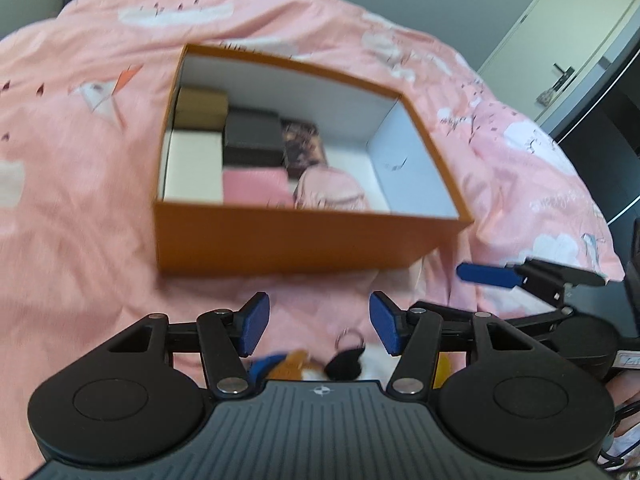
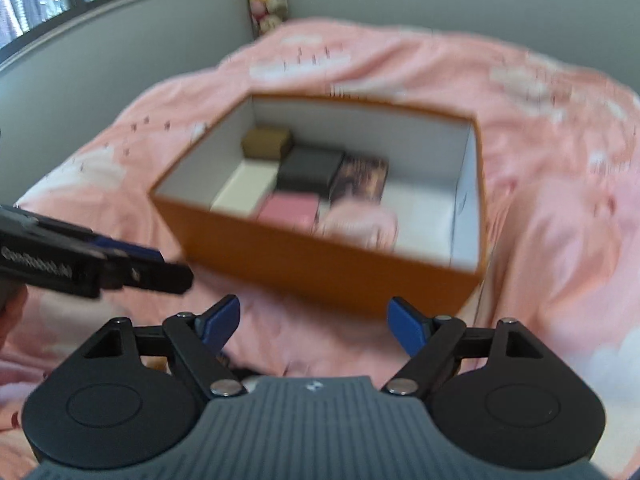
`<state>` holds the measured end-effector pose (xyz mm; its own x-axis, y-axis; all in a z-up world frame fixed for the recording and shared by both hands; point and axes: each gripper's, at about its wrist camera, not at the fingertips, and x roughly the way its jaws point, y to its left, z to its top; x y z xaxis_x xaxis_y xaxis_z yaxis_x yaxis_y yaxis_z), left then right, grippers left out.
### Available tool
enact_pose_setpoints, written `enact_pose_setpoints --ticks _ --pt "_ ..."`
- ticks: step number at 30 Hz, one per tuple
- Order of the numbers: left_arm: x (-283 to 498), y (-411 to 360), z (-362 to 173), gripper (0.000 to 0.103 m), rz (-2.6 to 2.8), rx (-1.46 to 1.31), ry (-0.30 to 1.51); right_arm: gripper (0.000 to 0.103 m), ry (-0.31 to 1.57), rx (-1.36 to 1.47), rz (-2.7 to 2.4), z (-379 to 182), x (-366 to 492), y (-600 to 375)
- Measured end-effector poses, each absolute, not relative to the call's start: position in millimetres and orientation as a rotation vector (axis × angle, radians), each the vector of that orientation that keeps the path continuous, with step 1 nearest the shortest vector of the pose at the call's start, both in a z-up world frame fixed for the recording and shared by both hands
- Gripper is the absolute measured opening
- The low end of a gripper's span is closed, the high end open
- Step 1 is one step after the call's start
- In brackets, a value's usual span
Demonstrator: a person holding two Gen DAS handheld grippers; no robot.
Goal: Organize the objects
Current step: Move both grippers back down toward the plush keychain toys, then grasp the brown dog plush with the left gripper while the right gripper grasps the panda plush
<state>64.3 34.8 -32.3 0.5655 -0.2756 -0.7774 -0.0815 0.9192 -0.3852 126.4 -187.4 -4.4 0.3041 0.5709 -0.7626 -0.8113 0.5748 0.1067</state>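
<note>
A pink bed (image 1: 100, 208) carries an orange box (image 1: 304, 240) near its middle, open, with small boxes packed along its left and back walls and the right end bare. Just below the box's near wall, a small plush keychain (image 1: 320, 364) lies loose on the cover. The left claw (image 1: 316, 326) hangs spread above it, pinching nothing; the right claw (image 2: 316, 328) is spread and empty too. Best to come straight down, close on the soft body rather than the ring, then set it in the bare right end.
</note>
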Motion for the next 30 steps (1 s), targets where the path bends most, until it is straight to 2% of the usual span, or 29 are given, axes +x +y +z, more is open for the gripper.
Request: enact_pose_setpoints --ticks 8,14,23,30 --pt "54.2 34.0 -60.3 0.065 -0.132 -0.514 1.136 0.064 1.073 -0.262 0.905 -40.6 112.4 -198.3" --pt "51.6 25.6 -79.1 0.065 -0.153 -0.534 1.221 0.064 1.154 -0.269 0.903 -53.2 106.7 -202.2" --pt "53.0 24.8 -105.8 0.063 -0.140 -0.531 1.283 0.064 1.181 -0.314 0.920 -58.7 100.5 -201.5" --pt "44.5 20.9 -95.7 0.050 -0.131 -0.490 1.202 0.065 1.161 -0.363 0.941 -57.6 94.5 -195.4"
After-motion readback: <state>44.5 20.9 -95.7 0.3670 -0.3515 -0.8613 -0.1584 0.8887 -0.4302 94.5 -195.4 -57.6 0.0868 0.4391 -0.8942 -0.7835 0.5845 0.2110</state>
